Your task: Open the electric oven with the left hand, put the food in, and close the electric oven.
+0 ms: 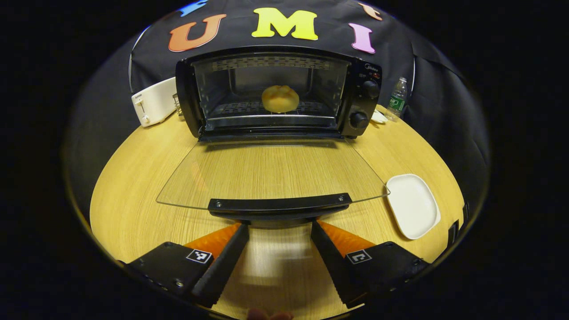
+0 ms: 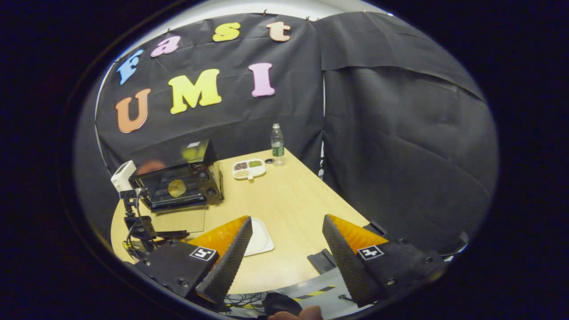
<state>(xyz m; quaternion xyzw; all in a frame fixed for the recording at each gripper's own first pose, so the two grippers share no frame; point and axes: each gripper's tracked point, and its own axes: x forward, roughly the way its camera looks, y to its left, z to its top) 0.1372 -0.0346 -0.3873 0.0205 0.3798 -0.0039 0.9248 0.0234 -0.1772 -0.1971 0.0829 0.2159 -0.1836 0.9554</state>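
The black electric oven (image 1: 275, 95) stands at the table's far side with its glass door (image 1: 271, 173) folded down flat. A round yellow bun (image 1: 280, 98) rests on the rack inside. My left gripper (image 1: 279, 229) is open, its fingers either side of the door's black handle (image 1: 279, 205), just below it and not pressing on it. In the right gripper view the oven (image 2: 180, 180) with the bun (image 2: 176, 188) sits far off at the left. My right gripper (image 2: 286, 224) is open and empty, held high above the table's near edge. The left gripper's rig (image 2: 138, 222) shows before the door.
A white plate (image 1: 413, 205) lies right of the door. A white toaster (image 1: 153, 101) stands left of the oven, a water bottle (image 1: 397, 98) to its right. A divided snack dish (image 2: 249, 168) sits by the bottle (image 2: 277, 144). Cables hang below the table's front edge.
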